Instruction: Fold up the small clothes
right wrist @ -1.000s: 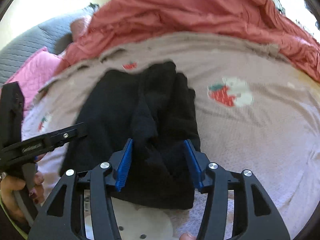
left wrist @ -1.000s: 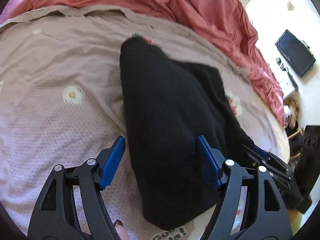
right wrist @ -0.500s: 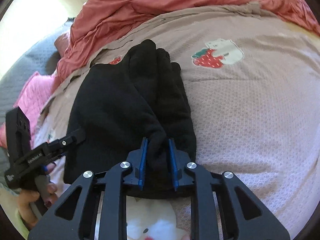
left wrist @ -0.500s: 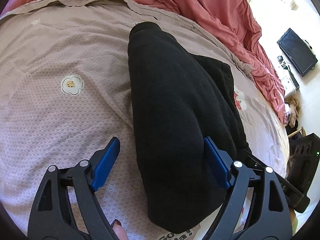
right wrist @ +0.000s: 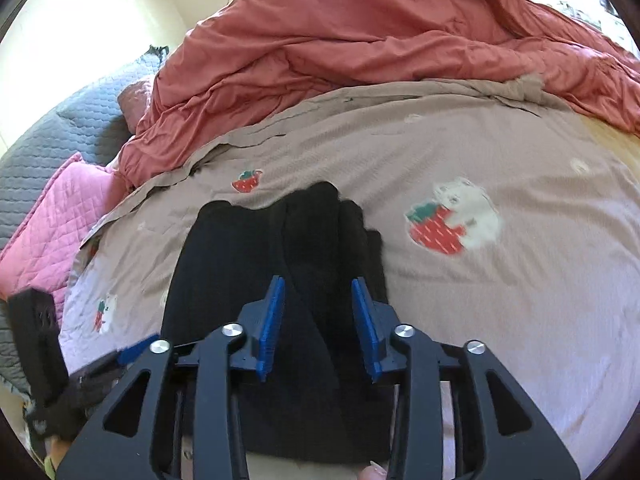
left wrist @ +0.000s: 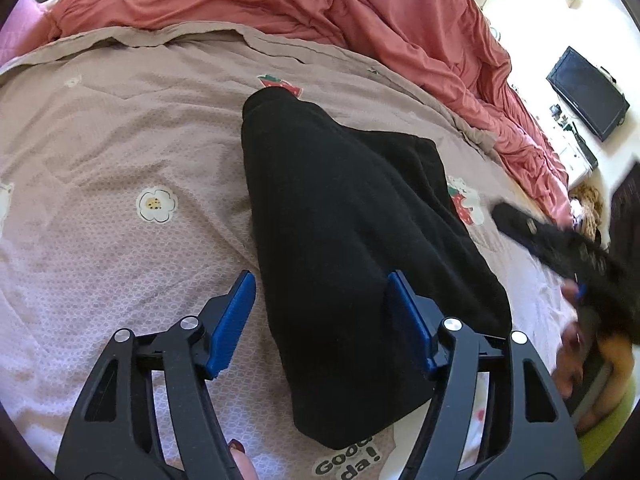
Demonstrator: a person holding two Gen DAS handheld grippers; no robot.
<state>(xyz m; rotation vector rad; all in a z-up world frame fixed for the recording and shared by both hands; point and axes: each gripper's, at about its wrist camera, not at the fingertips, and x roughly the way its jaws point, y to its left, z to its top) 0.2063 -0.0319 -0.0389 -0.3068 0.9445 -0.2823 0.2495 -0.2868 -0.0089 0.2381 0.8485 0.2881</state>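
Note:
A black garment lies folded lengthwise on the mauve patterned bedspread. My left gripper is open, its blue fingers straddling the garment's near end just above it. In the right wrist view the same garment lies under my right gripper, which is open with its blue fingers over the garment's bunched middle fold, holding nothing. The right gripper shows blurred in the left wrist view. The left gripper shows at the lower left of the right wrist view.
A crumpled red duvet lies along the far side of the bed. A pink quilted pillow and a grey quilted one lie at the left. A dark screen stands beyond the bed.
My right gripper was shut on the garment's middle fold half a second ago; it has opened and let go. My left gripper stayed open over the near end.

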